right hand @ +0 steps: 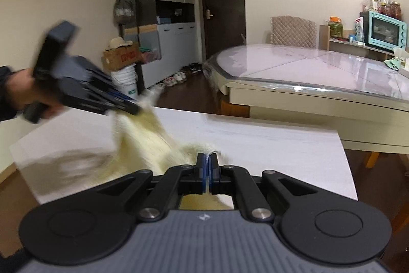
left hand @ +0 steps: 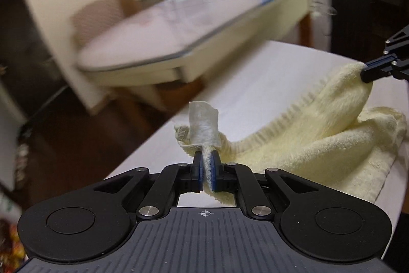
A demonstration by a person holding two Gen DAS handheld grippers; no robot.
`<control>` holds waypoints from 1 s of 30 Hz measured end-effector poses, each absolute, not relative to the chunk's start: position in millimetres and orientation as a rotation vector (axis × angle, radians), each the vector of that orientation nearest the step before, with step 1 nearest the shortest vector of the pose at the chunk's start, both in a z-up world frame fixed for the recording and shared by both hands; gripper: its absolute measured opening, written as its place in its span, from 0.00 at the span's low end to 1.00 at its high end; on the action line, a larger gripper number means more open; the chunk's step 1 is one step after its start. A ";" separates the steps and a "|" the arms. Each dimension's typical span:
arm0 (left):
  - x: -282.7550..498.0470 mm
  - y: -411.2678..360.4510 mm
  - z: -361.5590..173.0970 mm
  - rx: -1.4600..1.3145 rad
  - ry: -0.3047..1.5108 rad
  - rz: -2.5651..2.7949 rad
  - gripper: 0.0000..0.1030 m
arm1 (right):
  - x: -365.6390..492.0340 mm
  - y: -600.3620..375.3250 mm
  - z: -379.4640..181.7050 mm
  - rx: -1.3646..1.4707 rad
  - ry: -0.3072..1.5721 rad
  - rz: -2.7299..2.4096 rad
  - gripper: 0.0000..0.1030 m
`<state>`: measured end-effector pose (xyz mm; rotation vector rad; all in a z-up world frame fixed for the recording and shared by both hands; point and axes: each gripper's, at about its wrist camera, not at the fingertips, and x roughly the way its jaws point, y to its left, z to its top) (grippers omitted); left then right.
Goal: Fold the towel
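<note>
Both sets of fingers pinch one corner each of the yellow towel (left hand: 319,134), left gripper (left hand: 207,165) and right gripper (right hand: 207,163); the towel sags between them over the white desk (right hand: 268,142).

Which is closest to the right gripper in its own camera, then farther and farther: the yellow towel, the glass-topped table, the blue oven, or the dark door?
1. Towel, pinched in the right gripper.
2. Glass-topped table, right.
3. Blue oven, far right.
4. Dark door, at the back.
</note>
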<state>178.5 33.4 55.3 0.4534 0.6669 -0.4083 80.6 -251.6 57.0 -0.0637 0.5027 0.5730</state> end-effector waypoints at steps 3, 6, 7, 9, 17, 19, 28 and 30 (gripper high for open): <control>176.6 45.4 45.6 0.409 0.694 -0.378 0.06 | 99.1 -244.0 43.8 -0.076 0.576 0.584 0.04; 181.1 50.3 32.4 0.404 0.688 -0.363 0.06 | 117.1 -237.3 28.9 -0.095 0.661 0.594 0.11; 184.7 50.6 29.9 0.398 0.680 -0.360 0.06 | 119.5 -236.5 26.8 -0.099 0.665 0.589 0.11; 193.6 51.6 26.6 0.381 0.659 -0.360 0.06 | 128.4 -235.8 24.8 -0.104 0.679 0.573 0.18; 214.5 52.1 15.2 0.404 0.624 -0.328 0.10 | 151.8 -229.6 33.3 -0.124 0.667 0.586 0.45; 215.7 55.2 12.9 0.392 0.652 -0.329 0.12 | 157.8 -220.4 29.3 -0.169 0.691 0.609 0.45; 175.2 69.3 40.4 0.341 0.602 -0.367 0.39 | 145.9 -193.1 24.3 -0.368 0.695 0.661 0.48; 162.1 65.6 43.6 0.329 0.609 -0.419 0.40 | 142.3 -190.1 23.1 -0.392 0.721 0.680 0.53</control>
